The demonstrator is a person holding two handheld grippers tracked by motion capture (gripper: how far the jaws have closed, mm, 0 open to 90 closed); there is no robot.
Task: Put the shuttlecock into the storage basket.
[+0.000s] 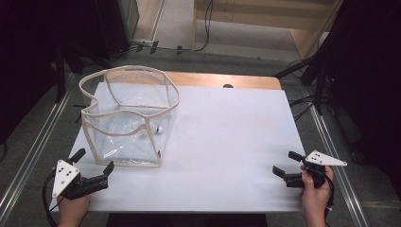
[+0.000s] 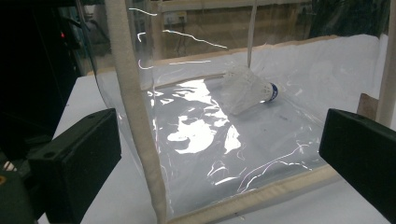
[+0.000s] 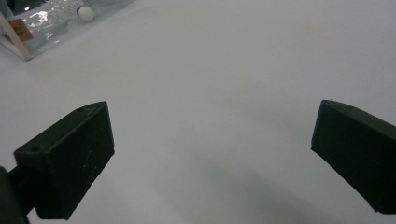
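A clear plastic bag [image 1: 127, 118] with beige fabric edging stands open at the left of the white table [image 1: 227, 142]. Inside it lies a white shuttlecock [image 2: 247, 88] on its side, its cork [image 1: 160, 129] toward the bag's right wall. My left gripper [image 1: 93, 161] is open near the bag's front left corner; the bag's beige corner seam [image 2: 140, 126] stands just ahead between the jaws. My right gripper [image 1: 287, 163] is open at the table's right front, above bare white surface, holding nothing. The bag's corner and the shuttlecock cork [image 3: 85, 12] appear at the top left of the right gripper view.
The table's wooden back edge [image 1: 222, 80] shows beyond the white cover. Metal rails [image 1: 33, 156] run along both sides of the table. Dark stands and cables [image 1: 312, 71] sit on the floor behind and right.
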